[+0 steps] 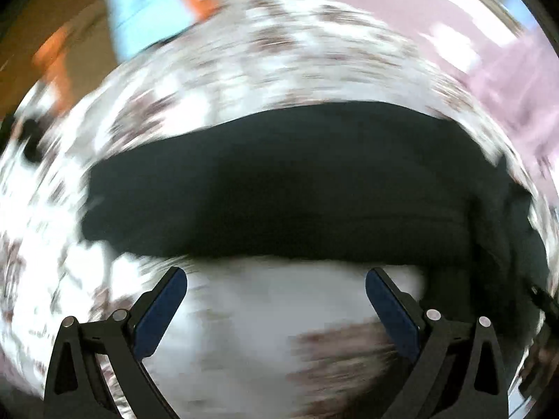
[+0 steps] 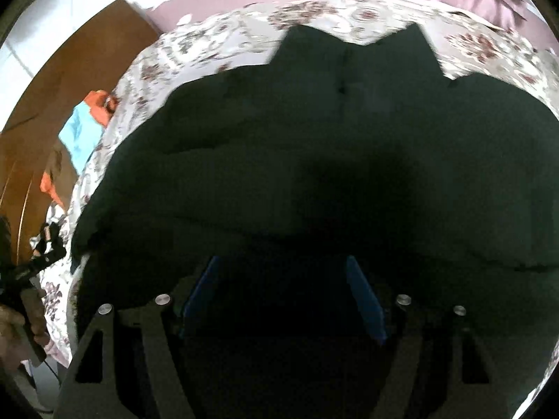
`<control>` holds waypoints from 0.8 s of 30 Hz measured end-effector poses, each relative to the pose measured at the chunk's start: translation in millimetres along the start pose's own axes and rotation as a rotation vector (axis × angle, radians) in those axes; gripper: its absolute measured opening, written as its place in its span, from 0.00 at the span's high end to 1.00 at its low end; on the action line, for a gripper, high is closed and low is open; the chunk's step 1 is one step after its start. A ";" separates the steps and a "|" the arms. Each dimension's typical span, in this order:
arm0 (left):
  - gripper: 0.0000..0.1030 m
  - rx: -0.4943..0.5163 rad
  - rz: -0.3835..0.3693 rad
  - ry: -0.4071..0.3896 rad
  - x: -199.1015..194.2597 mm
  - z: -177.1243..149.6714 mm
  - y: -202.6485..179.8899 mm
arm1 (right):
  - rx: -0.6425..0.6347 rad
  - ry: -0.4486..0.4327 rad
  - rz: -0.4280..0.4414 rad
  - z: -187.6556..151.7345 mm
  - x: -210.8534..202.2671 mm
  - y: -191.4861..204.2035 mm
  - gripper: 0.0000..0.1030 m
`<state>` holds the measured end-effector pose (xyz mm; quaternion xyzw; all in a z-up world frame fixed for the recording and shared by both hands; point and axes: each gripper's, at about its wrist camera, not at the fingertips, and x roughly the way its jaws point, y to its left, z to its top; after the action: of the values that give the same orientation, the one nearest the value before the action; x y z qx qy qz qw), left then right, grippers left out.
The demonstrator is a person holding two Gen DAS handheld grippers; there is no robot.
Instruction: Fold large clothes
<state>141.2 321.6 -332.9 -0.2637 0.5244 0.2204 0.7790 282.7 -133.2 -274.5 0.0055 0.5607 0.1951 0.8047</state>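
Both grippers, left gripper and right gripper, sit unclenched and empty over the dark green fabric garment; I risk a pinch that bunches layers.

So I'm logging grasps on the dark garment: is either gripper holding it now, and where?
Neither. The left gripper is open over the floral sheet; the right gripper is open above the dark garment.
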 end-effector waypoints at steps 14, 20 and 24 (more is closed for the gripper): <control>0.01 -0.441 -0.063 0.147 70.7 11.6 172.3 | -0.167 0.012 0.048 36.4 24.3 113.2 0.33; 0.01 -0.527 -0.297 0.226 104.1 25.8 147.9 | -0.184 0.012 0.027 48.6 39.0 127.2 0.33; 0.01 -0.541 -0.289 0.250 122.3 32.9 125.1 | -0.204 -0.011 -0.015 59.6 46.0 133.8 0.33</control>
<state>129.9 446.4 -459.3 -0.5576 0.4957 0.2049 0.6336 309.0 17.6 -263.3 -0.0796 0.5336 0.2454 0.8054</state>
